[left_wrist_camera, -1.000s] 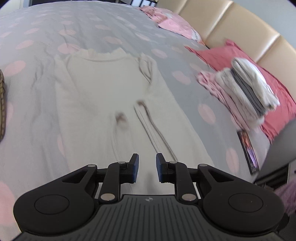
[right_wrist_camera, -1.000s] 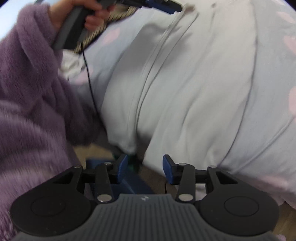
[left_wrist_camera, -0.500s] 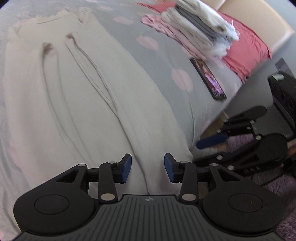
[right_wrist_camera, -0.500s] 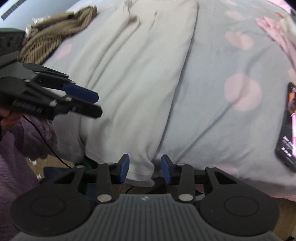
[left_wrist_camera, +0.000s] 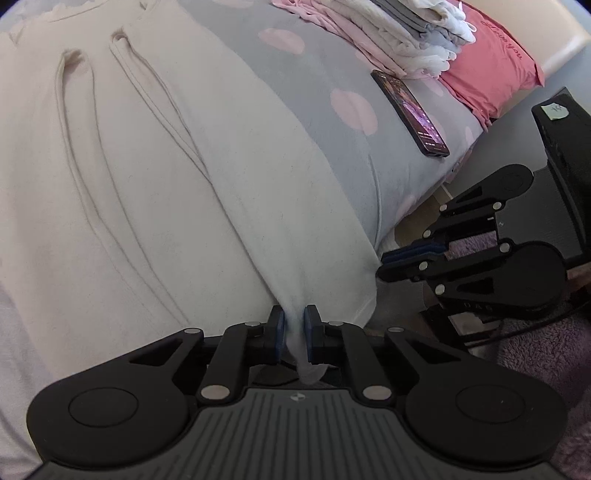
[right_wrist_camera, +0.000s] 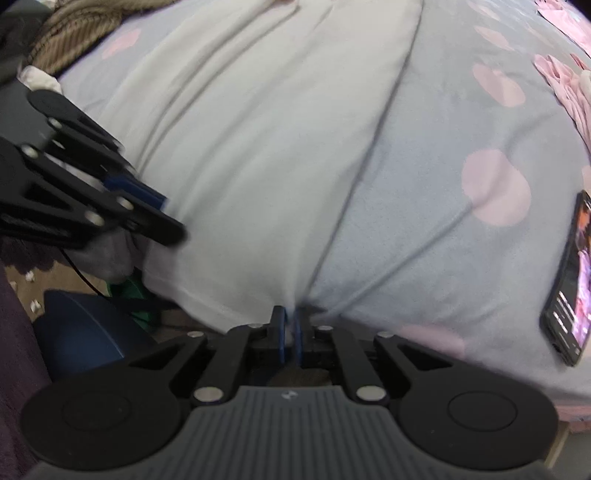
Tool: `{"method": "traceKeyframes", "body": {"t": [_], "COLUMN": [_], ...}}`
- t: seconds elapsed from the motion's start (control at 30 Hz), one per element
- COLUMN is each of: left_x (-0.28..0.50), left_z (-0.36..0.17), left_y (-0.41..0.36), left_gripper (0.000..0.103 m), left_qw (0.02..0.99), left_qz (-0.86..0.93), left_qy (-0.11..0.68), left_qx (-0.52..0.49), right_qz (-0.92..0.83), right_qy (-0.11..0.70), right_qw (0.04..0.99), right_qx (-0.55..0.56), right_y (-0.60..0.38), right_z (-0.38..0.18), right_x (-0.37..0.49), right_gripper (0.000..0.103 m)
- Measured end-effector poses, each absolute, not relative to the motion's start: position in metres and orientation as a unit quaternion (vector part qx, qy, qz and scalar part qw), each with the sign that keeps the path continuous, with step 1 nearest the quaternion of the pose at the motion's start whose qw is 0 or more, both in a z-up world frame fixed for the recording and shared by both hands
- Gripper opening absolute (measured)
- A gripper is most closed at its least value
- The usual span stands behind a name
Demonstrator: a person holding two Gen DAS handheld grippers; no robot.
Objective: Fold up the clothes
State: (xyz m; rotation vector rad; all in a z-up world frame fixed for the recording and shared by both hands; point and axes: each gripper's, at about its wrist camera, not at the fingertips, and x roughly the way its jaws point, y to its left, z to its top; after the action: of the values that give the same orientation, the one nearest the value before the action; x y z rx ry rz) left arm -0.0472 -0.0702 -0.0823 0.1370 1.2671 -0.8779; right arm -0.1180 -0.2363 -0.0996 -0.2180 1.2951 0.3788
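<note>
At bed (left_wrist_camera: pixel 369 155) edge, cream garment (left_wrist_camera: pixel 155 192) hem is pinched by left tool (left_wrist_camera: pixel 294 334) and right tool (right_wrist_camera: pixel 289 334), jaws just closed; garment lies flat on bed.

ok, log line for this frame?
phase: grasp hem | left gripper: shut on cream garment | right gripper: shut on cream garment | bed: phone nearby

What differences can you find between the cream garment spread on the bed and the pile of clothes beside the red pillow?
The cream garment lies spread out flat, one layer; the pile of clothes is folded and stacked. The cream garment is one colour; the pile mixes pink, white and grey. Both rest on the spotted bedcover.
</note>
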Motion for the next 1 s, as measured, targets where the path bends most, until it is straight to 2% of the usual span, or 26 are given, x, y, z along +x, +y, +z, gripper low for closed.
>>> {"method": "traceKeyframes", "body": {"t": [0.07,0.1,0.23,0.4,0.5,0.67,0.8,0.87,0.93,1.0], "left_x": [-0.04,-0.033,0.001,0.051,0.082,0.135,0.179,0.2,0.22,0.237], "left_z": [-0.069,-0.063,-0.037,-0.01,0.001,-0.004,-0.017,-0.022,-0.028,-0.033], "left_y": [-0.061,-0.055,-0.029,0.004,0.019,0.036,0.05,0.053,0.053,0.05], "left_gripper": [0.023,0.024,0.024,0.025,0.028,0.028,0.028,0.028,0.028,0.028], "left_qw": [0.729,0.739,0.784,0.828,0.846,0.862,0.868,0.87,0.872,0.872], "left_qz": [-0.388,-0.378,-0.325,-0.266,-0.242,-0.202,-0.186,-0.185,-0.18,-0.171], "left_qy": [0.561,0.556,0.528,0.492,0.472,0.458,0.458,0.457,0.456,0.459], "left_qx": [0.051,0.043,0.023,0.038,0.057,0.084,0.053,0.028,0.005,-0.01], "right_qz": [0.168,0.17,0.175,0.178,0.179,0.168,0.143,0.131,0.12,0.102], "right_qy": [0.59,0.585,0.564,0.543,0.535,0.519,0.5,0.488,0.472,0.46], "right_qw": [0.783,0.788,0.804,0.813,0.816,0.827,0.847,0.858,0.871,0.881], "right_qx": [-0.103,-0.094,-0.072,-0.111,-0.129,-0.138,-0.112,-0.094,-0.07,-0.038], "right_y": [-0.24,-0.243,-0.252,-0.25,-0.249,-0.248,-0.254,-0.256,-0.258,-0.26], "right_z": [-0.09,-0.083,-0.061,-0.037,-0.024,-0.015,-0.015,-0.014,-0.013,-0.016], "right_x": [-0.117,-0.116,-0.097,-0.056,-0.024,0.038,0.101,0.134,0.166,0.197], "right_gripper": [0.01,0.01,0.01,0.01,0.015,0.015,0.016,0.019,0.035,0.035]}}
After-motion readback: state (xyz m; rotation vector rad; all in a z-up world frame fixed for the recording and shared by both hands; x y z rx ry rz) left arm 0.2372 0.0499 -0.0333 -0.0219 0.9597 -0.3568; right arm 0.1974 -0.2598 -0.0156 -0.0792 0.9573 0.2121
